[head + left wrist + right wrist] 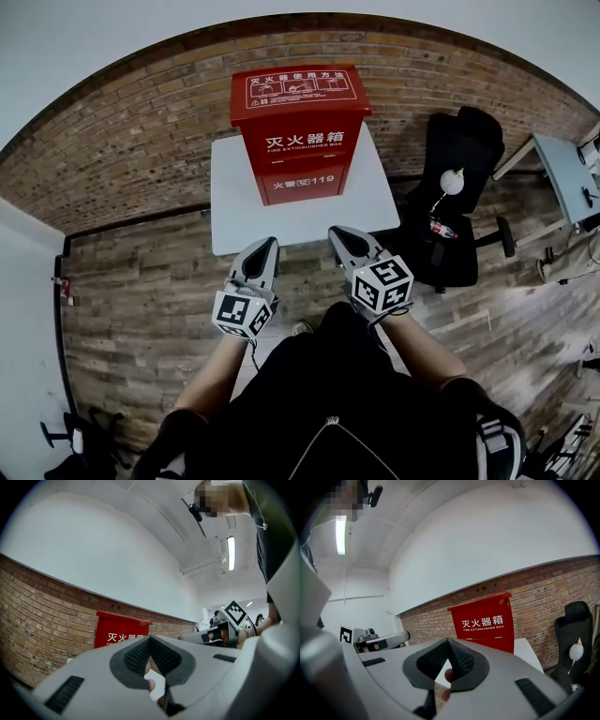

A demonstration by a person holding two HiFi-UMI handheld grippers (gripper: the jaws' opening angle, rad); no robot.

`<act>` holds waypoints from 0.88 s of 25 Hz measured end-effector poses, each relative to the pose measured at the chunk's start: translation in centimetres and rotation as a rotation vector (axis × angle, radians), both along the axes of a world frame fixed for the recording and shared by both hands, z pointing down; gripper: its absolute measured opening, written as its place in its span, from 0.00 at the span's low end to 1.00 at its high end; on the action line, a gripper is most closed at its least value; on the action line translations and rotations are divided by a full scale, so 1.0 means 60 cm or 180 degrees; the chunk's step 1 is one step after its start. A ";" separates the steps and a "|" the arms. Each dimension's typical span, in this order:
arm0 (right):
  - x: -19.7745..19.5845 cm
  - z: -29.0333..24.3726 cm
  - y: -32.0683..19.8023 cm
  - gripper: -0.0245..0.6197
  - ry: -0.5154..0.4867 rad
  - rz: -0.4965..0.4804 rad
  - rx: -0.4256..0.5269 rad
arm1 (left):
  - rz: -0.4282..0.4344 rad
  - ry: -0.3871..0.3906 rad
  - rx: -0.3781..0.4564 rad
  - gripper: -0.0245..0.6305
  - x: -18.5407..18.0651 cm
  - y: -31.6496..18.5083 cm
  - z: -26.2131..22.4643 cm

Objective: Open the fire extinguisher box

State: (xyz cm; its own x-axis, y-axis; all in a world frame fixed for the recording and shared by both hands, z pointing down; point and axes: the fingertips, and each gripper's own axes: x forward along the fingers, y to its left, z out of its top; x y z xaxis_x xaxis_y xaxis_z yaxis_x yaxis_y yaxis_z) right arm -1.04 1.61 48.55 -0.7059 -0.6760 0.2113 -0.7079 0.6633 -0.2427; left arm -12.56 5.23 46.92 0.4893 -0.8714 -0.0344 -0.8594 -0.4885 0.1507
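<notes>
Both closed and empty, left hand-held gripper point(265, 246) and right hand-held gripper point(342, 234) are facing the box point(300, 131) at the table's point(234, 211) far edge.

Red box point(300, 131): one
Tables: two, white table point(234, 216), grey table point(562, 173) far right
Black chair point(469, 141): one
Grippers: two, left gripper point(270, 242), right gripper point(336, 232)

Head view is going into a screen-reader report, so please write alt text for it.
A closed red fire extinguisher box stands on a white table before a brick wall. The person's left gripper and right gripper, both shut and empty, point toward it. A black office chair stands at the right.
</notes>
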 end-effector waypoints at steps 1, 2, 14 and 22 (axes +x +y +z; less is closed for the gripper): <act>-0.001 0.003 -0.005 0.07 0.0023 -0.0001 -0.0003 | 0.0004 0.0012 -0.0003 0.11 -0.003 -0.006 0.003; -0.001 0.007 -0.010 0.07 0.0045 0.0005 -0.0014 | 0.0009 0.0020 -0.0016 0.11 -0.004 -0.011 0.007; -0.017 0.008 -0.143 0.07 0.0050 -0.0066 0.0047 | -0.0072 0.0010 -0.0099 0.11 -0.025 -0.135 0.021; -0.021 -0.015 -0.276 0.07 0.0031 -0.0240 0.0160 | -0.0198 -0.0021 -0.0078 0.11 -0.020 -0.259 0.010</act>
